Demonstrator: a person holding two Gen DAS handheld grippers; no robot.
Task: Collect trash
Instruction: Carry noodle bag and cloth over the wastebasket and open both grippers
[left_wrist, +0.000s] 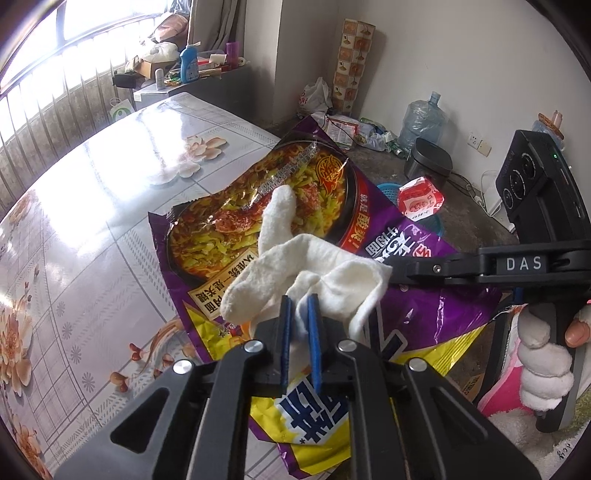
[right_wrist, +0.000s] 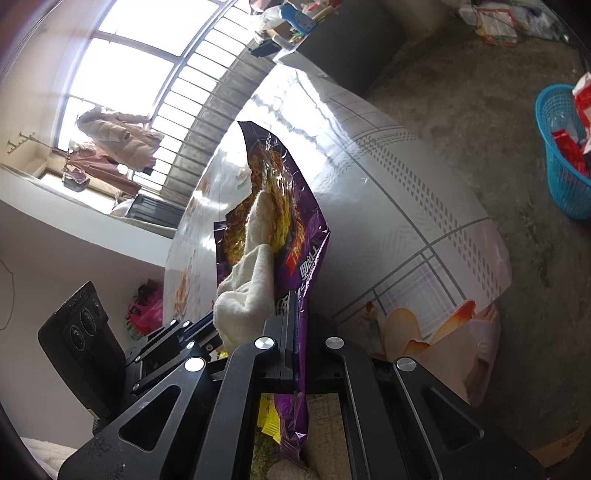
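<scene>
Pinching a white glove (left_wrist: 306, 269) in the left tool (left_wrist: 298, 314), the right tool (right_wrist: 291, 314) is clamping the purple wrapper (right_wrist: 280, 206) — next, carrying both toward the blue basket (right_wrist: 557, 155).

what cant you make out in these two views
- Basket contents: right wrist view, cut by frame edge.
- Purple wrapper lower part: left wrist view, hidden behind left gripper.
- White cloth lower end: right wrist view, behind right gripper.

Glossy foil wrapper (left_wrist: 303, 192), fluffy cloth (left_wrist: 295, 269) — matt
</scene>
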